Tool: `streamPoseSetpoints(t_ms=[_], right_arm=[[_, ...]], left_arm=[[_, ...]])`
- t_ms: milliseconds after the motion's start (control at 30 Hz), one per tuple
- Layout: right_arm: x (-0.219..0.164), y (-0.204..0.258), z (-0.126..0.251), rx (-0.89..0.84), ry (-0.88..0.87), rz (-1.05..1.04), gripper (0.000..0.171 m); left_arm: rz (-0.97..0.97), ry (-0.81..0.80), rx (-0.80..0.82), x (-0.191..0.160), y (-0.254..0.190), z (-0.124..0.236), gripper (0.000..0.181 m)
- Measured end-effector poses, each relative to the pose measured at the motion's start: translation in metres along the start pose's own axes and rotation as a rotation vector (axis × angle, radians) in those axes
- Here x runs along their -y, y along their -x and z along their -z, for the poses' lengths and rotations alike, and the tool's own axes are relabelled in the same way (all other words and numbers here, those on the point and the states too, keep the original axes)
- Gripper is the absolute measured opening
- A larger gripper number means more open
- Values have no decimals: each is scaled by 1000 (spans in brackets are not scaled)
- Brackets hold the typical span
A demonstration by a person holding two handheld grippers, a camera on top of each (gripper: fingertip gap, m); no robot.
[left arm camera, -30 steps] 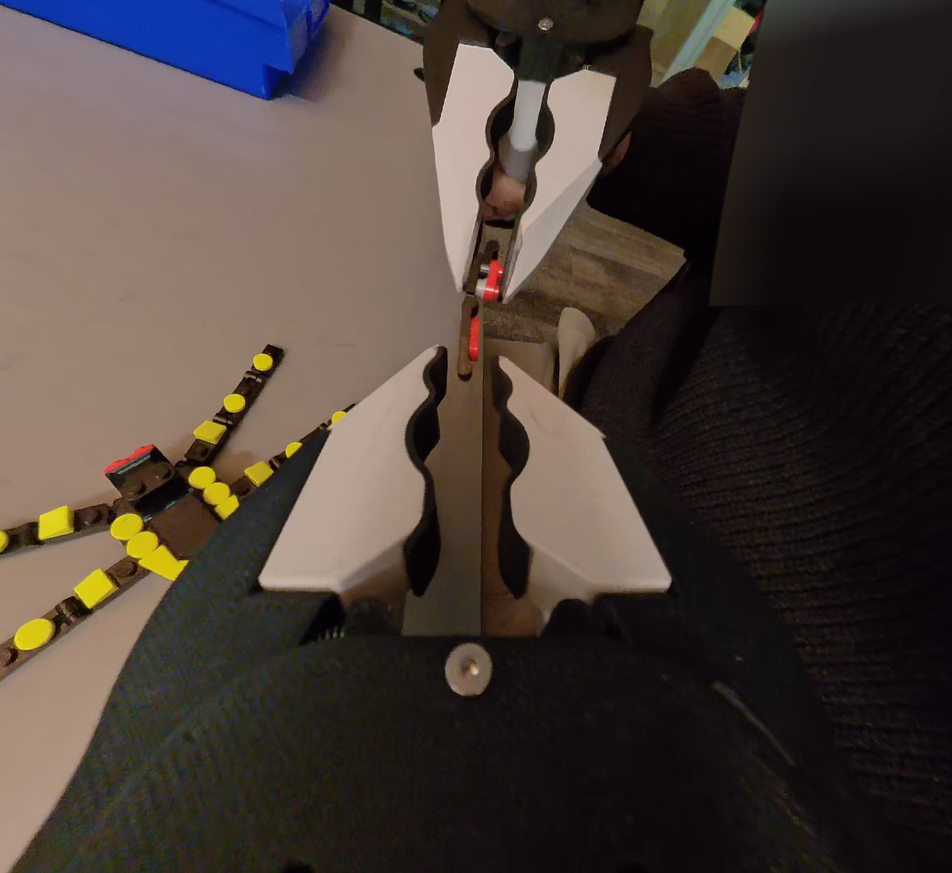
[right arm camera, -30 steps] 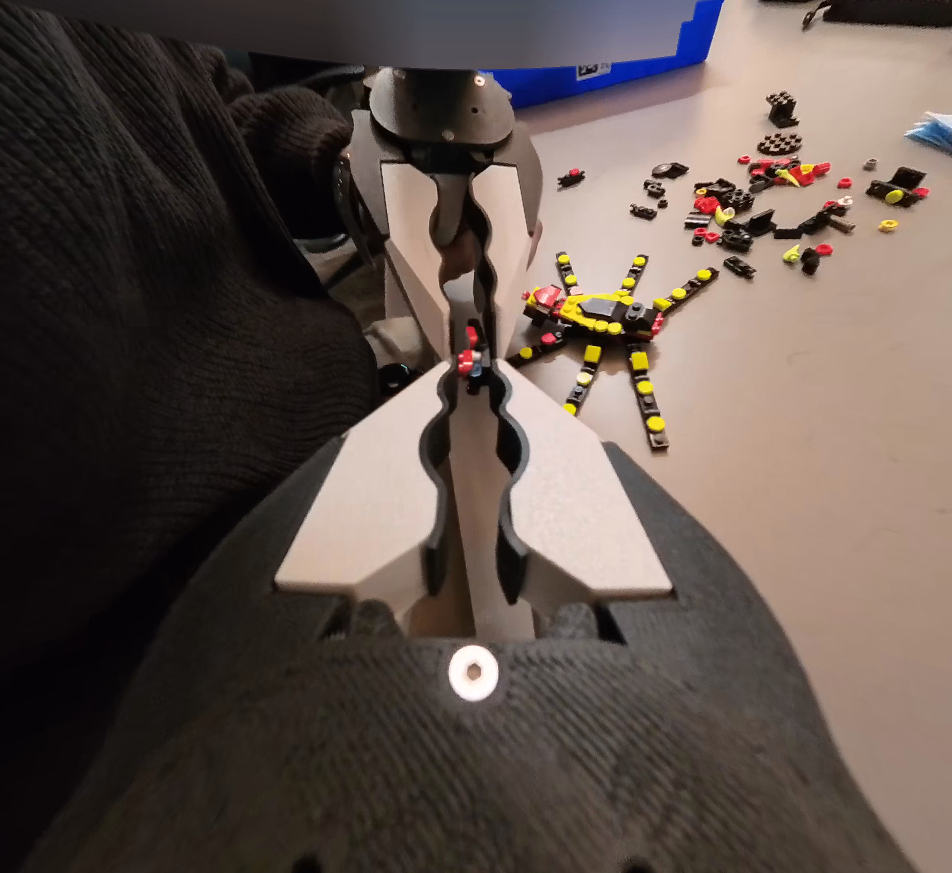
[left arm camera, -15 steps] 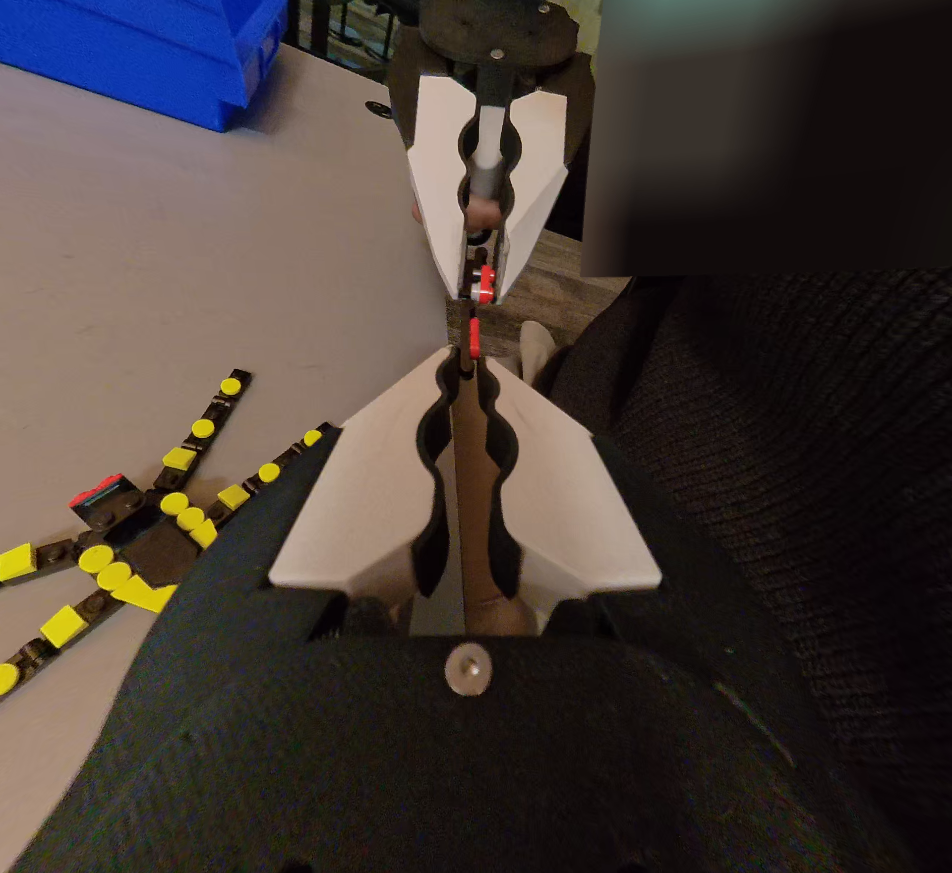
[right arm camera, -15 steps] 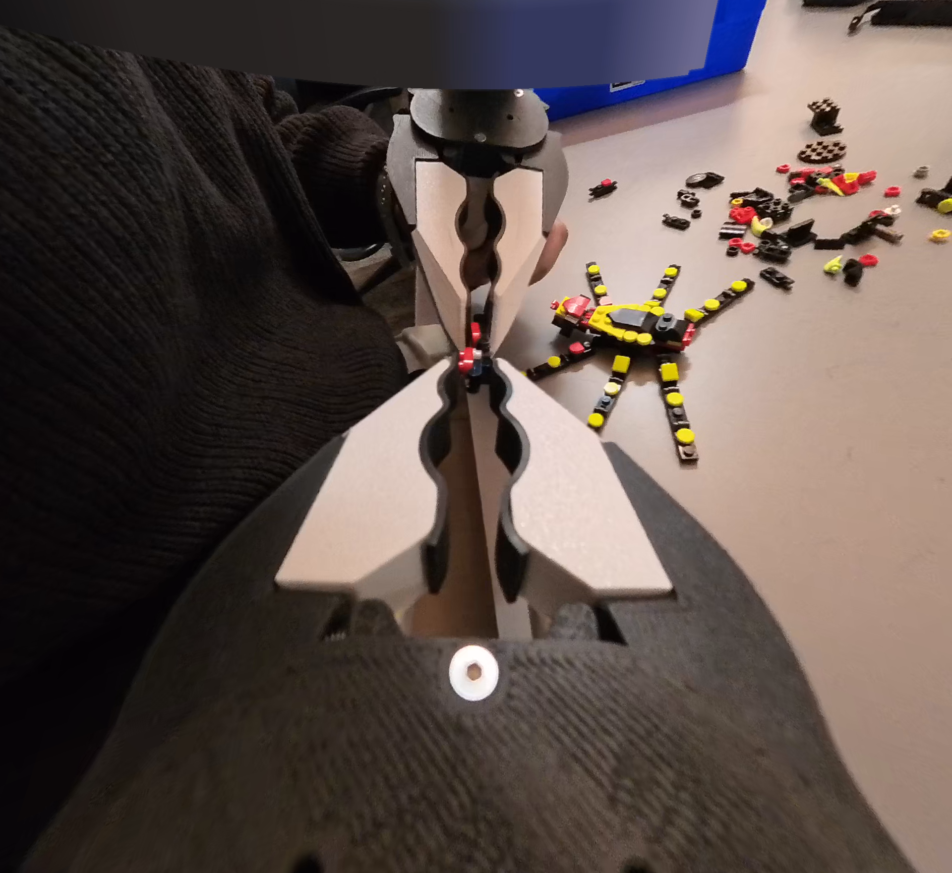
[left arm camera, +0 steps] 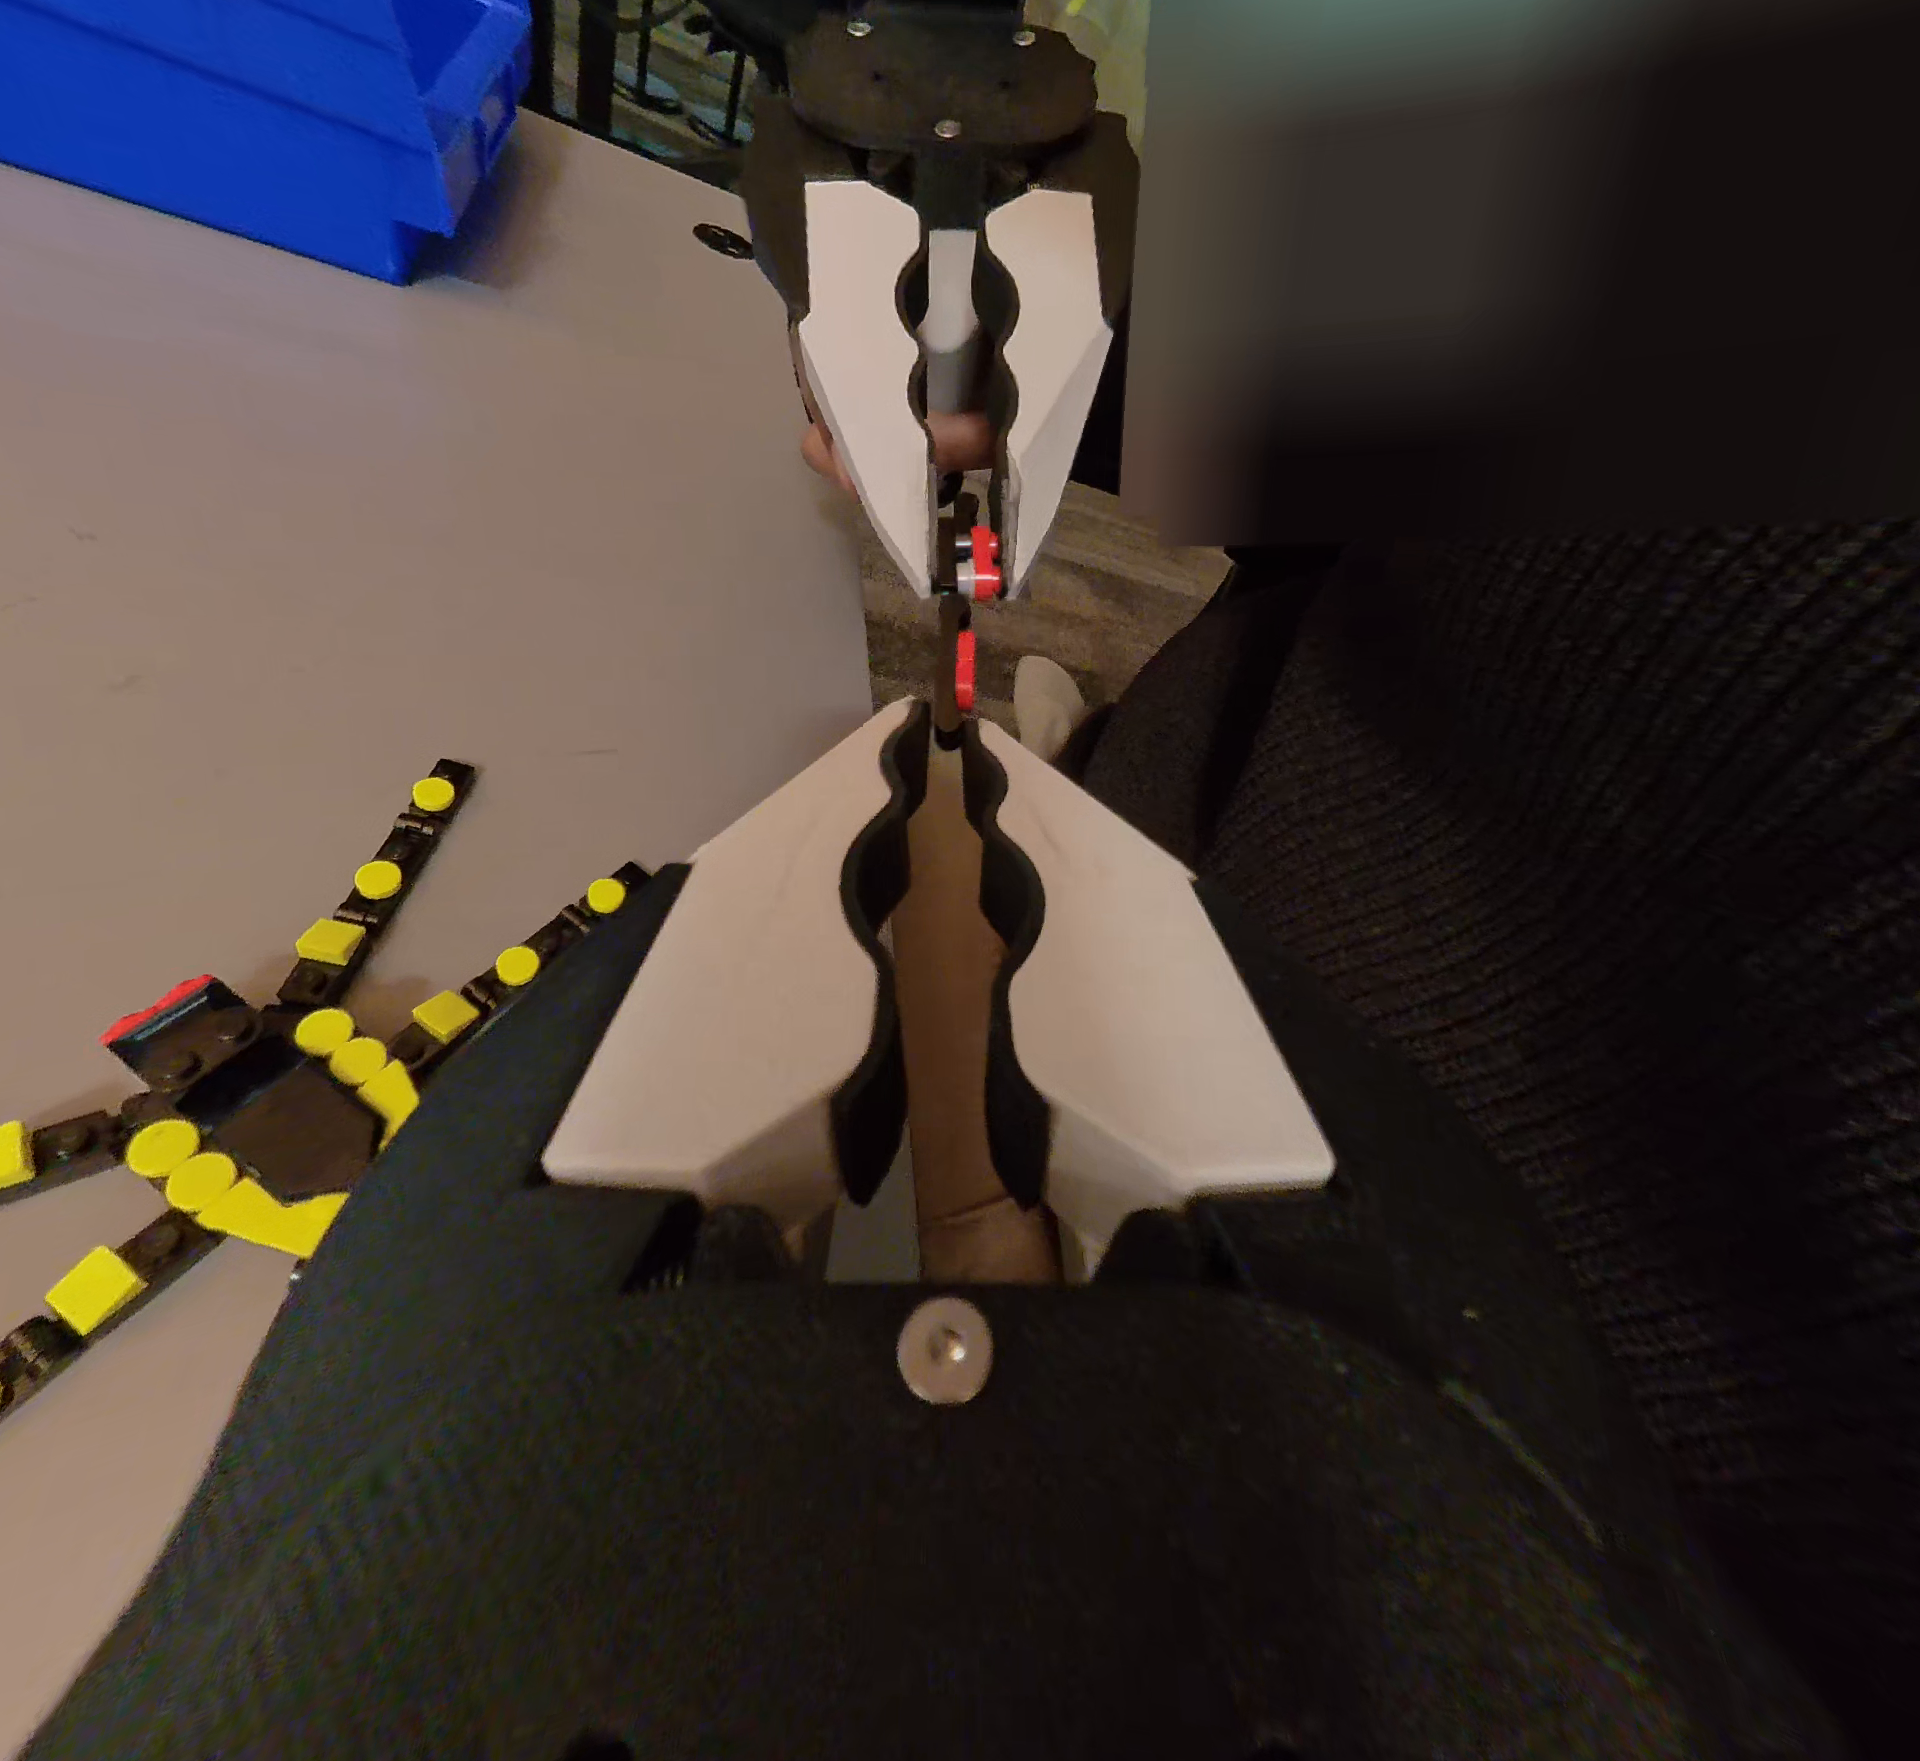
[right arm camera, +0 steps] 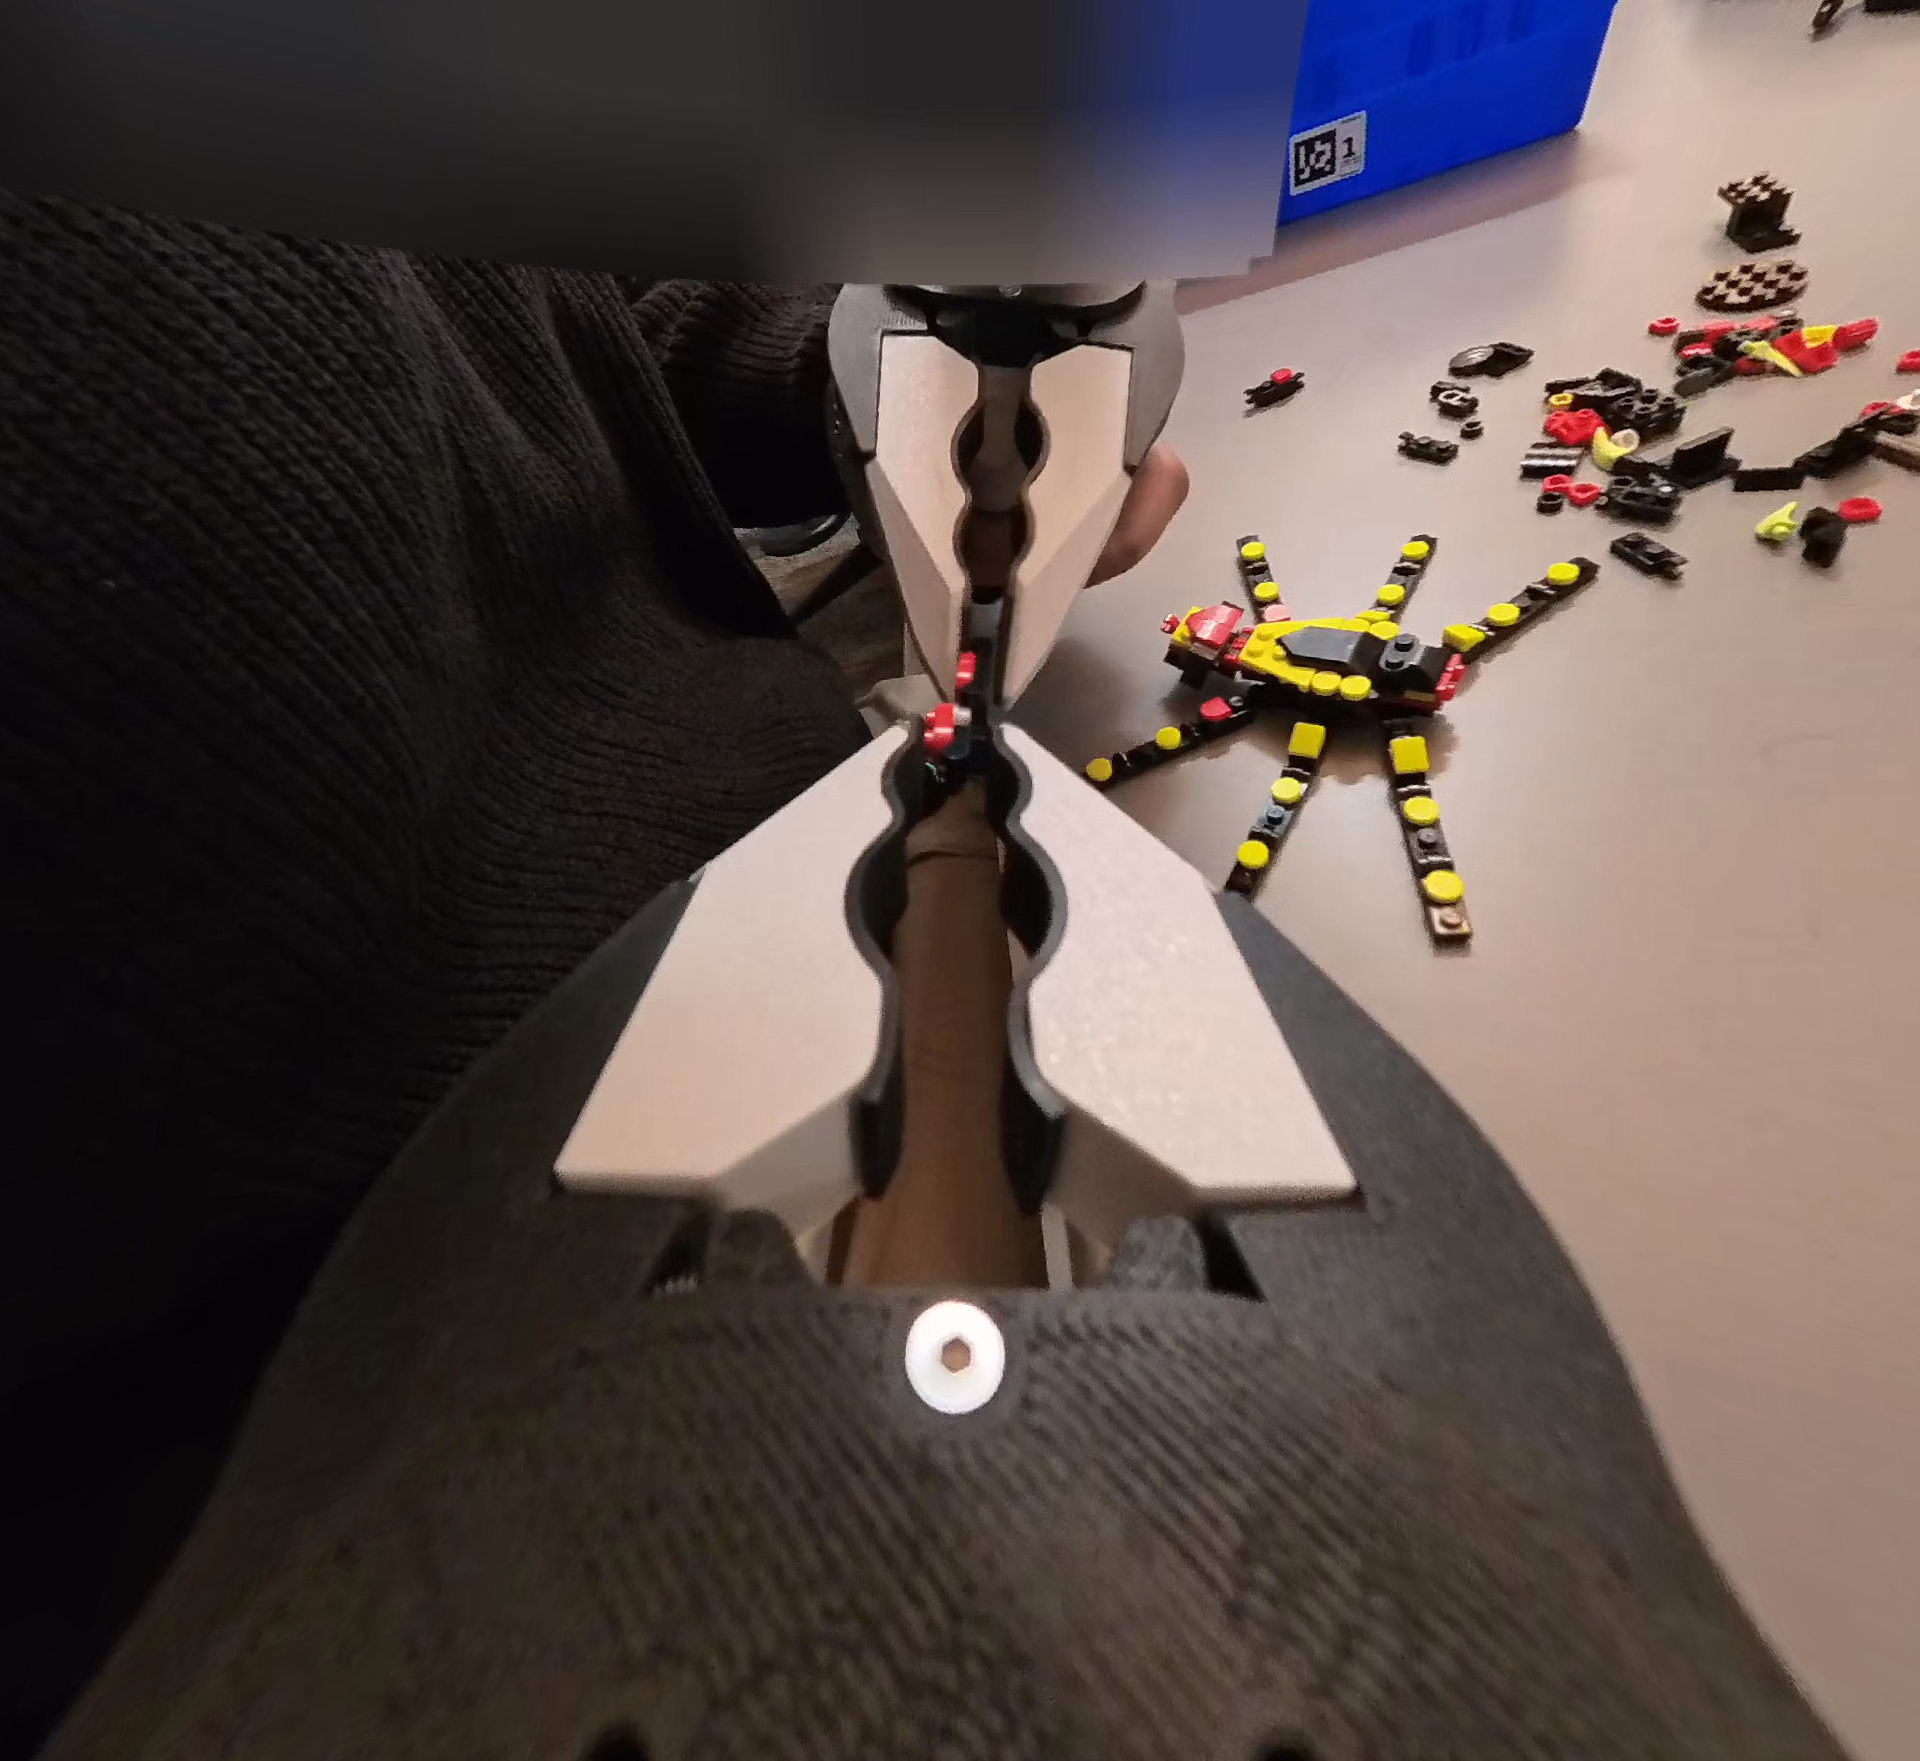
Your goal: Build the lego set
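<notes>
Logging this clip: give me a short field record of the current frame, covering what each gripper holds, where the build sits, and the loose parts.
left gripper: shut on black-and-red strip
right gripper: shut on other end of the strip, red studs at its tips
position: tip to tip, beyond the table edge
spider model: yellow-and-black, flat on table, untouched
loose parts: scattered behind the model
blue bin: far side of table

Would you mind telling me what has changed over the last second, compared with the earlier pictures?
Very little changed. Both grippers, left and right, stay shut tip to tip on the small black-and-red lego piece between them. The views drifted slightly, so the spider model sits a little farther right. Nothing was let go, and the loose pieces lie unmoved.
</notes>
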State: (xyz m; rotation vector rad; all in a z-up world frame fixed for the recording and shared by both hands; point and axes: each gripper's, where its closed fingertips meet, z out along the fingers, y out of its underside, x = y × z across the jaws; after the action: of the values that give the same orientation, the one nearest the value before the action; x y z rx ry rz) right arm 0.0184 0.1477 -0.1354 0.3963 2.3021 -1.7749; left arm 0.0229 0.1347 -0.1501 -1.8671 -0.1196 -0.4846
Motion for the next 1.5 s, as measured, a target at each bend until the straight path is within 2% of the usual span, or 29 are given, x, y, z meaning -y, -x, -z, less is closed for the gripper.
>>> streamPoseSetpoints(t_ms=[133, 200, 333, 433, 500, 633, 867, 1067, 1133, 1300, 1333, 1433, 1500], right_arm=[[-1, -18, 6, -73, -13, -58, 9], [-9, -51, 17, -213, -21, -167, 9], [-63, -104, 44, -423, 95, -486, 10], [-75, -113, 53, -415, 26, -742, 10], [-75, -117, 58, -415, -12, -800, 10], [-76, -120, 61, -451, 6, -766, 10], [-69, -129, 78, -533, -21, -710, 23], [-46, -122, 80, -552, 2, -478, 32], [-47, -116, 72, -548, 76, -376, 31], [-77, -117, 62, -616, 342, -223, 31], [-80, -118, 62, -630, 368, -200, 29], [-81, -122, 61, -674, 398, -136, 10], [-78, -119, 57, -652, 391, -124, 10]], left_arm=[[44, -13, 56, 1, 13, 3, 19], [59, -23, 104, 2, 23, 6, 25], [76, -59, 108, 8, 26, 9, 27], [73, -45, 108, 5, 26, 8, 27], [61, -28, 103, 3, 24, 6, 27], [25, -28, 101, 4, 19, 4, 27], [39, -50, 105, 7, 21, 7, 27], [59, -70, 118, 10, 25, 10, 26], [67, -74, 132, 10, 29, 11, 26], [80, -86, 133, 12, 30, 12, 26], [80, -85, 134, 12, 30, 12, 26], [79, -81, 137, 11, 31, 12, 26], [84, -76, 136, 10, 31, 11, 26]])
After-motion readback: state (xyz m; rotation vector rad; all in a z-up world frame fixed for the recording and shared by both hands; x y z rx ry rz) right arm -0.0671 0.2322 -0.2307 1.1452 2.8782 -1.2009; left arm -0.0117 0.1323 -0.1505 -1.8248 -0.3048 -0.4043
